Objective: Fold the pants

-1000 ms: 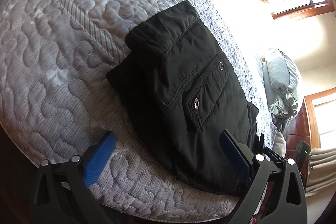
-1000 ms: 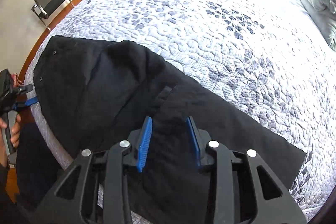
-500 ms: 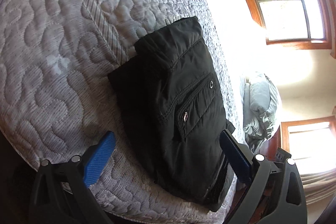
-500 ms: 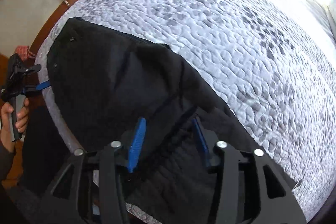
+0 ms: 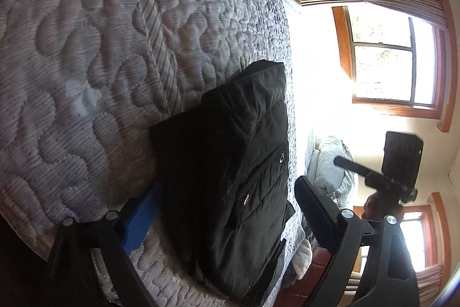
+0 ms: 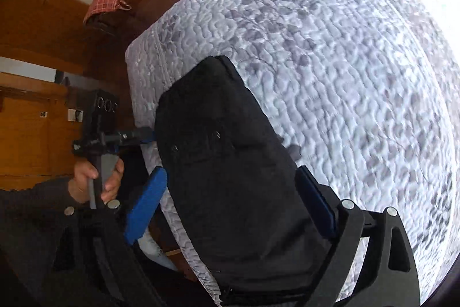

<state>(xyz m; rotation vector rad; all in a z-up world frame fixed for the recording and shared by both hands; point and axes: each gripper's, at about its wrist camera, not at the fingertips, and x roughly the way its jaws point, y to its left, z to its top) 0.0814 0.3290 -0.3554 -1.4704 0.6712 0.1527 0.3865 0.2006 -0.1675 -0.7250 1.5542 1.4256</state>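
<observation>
The black pants (image 5: 230, 169) lie folded in a thick bundle at the corner of the quilted bed (image 5: 86, 62), pocket snaps facing up. My left gripper (image 5: 227, 215) straddles the bundle's near end. Its jaws are closing, with the blue left pad at the fabric's edge and neither pad visibly pressing. In the right wrist view the same pants (image 6: 230, 163) sit between the fingers of my right gripper (image 6: 230, 206). Its jaws are opening, and the pads stand clear on both sides. A hand (image 6: 97, 180) holds the left gripper's handle beside the bed corner.
The mattress edge (image 6: 143, 94) drops to a wooden floor and wooden cabinets (image 6: 28, 140). A red checked cloth (image 6: 106, 5) hangs by the wall. Grey pillows (image 5: 333, 163) lie at the far end of the bed, under bright windows (image 5: 394, 56).
My right gripper let go of the pants, opened wide and swung to the folded bundle at the bed corner, rolling as it went. My left gripper rolled and edged closer.
</observation>
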